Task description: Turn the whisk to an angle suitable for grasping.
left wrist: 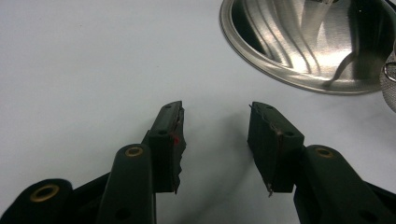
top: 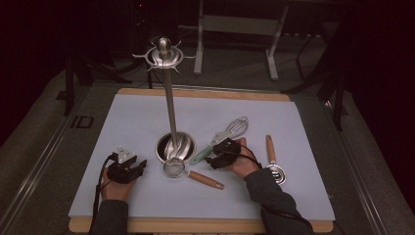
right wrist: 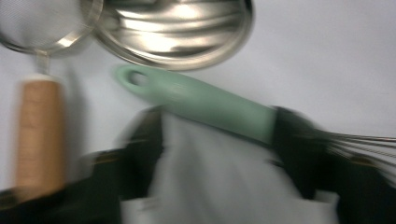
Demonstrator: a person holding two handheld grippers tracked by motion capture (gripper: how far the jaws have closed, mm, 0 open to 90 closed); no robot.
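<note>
A whisk point(top: 230, 129) with a mint-green handle point(right wrist: 201, 102) lies on the white mat, right of the steel stand's bowl base point(top: 175, 147). My right gripper point(top: 218, 154) sits over that handle, jaws wide and open point(right wrist: 217, 135); the handle lies slantwise across their tips and the pads do not press it. A mesh strainer point(top: 173, 168) with a wooden handle point(right wrist: 39, 126) leans on the base's front rim. Left of the base my left gripper point(top: 128, 166) rests on the mat, open point(left wrist: 215, 126), with nothing between its fingers.
The stand's tall pole ends in a ring of hooks point(top: 164, 54) above the mat. A coil whisk with a wooden handle point(top: 271, 156) lies to the right of my right hand. The mat point(top: 244, 196) covers a wooden board; dark floor and table legs lie beyond.
</note>
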